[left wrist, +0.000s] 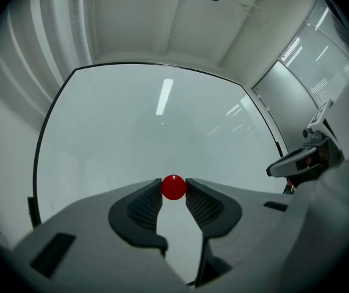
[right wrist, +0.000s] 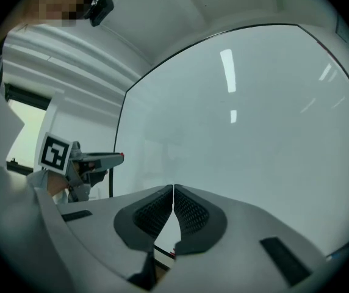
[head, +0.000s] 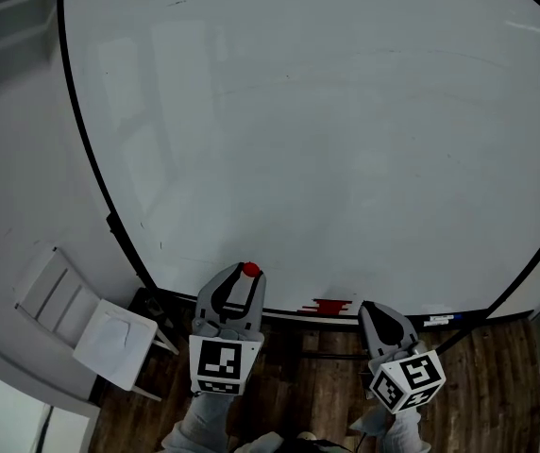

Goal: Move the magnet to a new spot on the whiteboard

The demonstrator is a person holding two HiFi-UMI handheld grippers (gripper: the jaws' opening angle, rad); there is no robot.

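Observation:
A round red magnet (left wrist: 174, 187) sits pinched between the tips of my left gripper (left wrist: 174, 189), which is shut on it. In the head view the magnet (head: 250, 270) shows at the left gripper (head: 248, 274) tip, close to the lower edge of the whiteboard (head: 327, 140); whether it touches the board I cannot tell. My right gripper (head: 365, 307) hovers to the right near the board's bottom edge, and its jaws are shut with nothing between them (right wrist: 172, 190). The big whiteboard (left wrist: 162, 133) fills both gripper views.
A red eraser or marker (head: 325, 305) and a blue-capped marker (head: 443, 320) lie on the board's tray along the bottom frame. A white chair (head: 91, 324) stands at the lower left. Below the board is dark wooden floor (head: 497, 385).

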